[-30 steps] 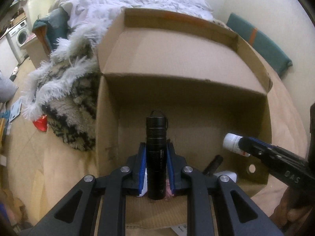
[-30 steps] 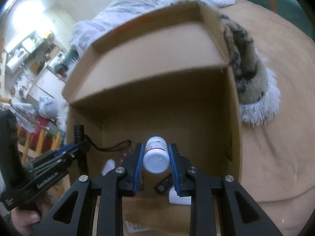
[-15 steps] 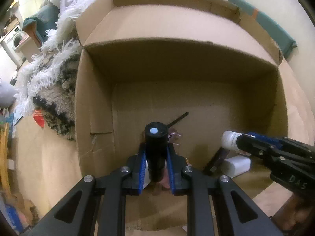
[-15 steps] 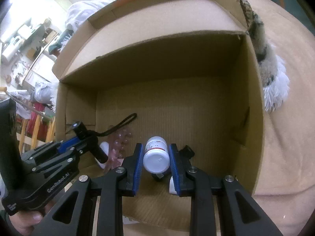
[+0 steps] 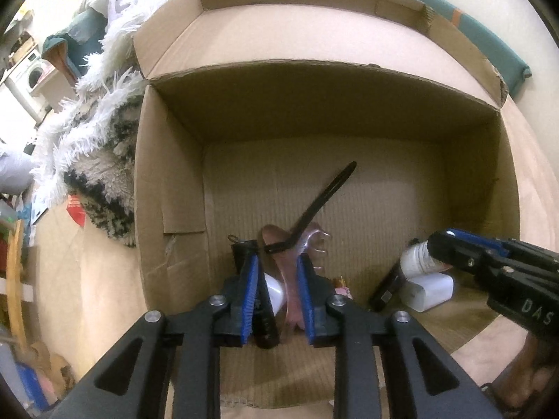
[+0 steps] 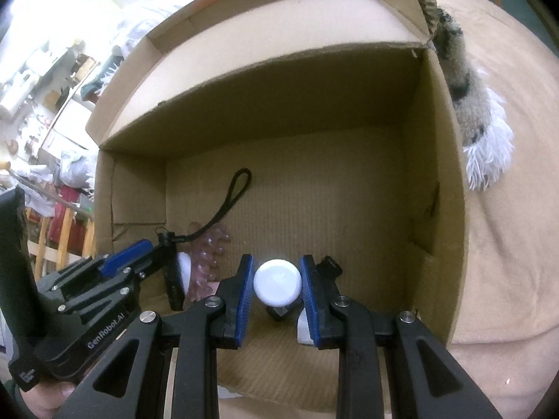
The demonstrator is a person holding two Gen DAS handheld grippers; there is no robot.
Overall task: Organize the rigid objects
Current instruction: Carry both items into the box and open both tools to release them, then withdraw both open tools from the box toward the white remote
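Take the cardboard box as your landmark and work from its left wall across. Your left gripper is down near the box floor by the left wall, and its jaws stand apart: the black flashlight lies against the left blue pad only, loose, with its wrist strap trailing toward the middle of the floor. A pink spiky piece and a small white item lie right beside it. Judging from this, the flashlight is let go, so lift straight up and back, keeping the pads clear of the strap so that you do not drag it out.

Toward the box's right side, your right gripper has the white bottle between its jaws, cap toward the camera; whether the pads are pressing on it or have just loosened I cannot tell. Below it lie a black oblong object and a white block. Lower the bottle beside these, not onto them, and part the jaws only once it rests on the floor, since a round bottle will likely roll.
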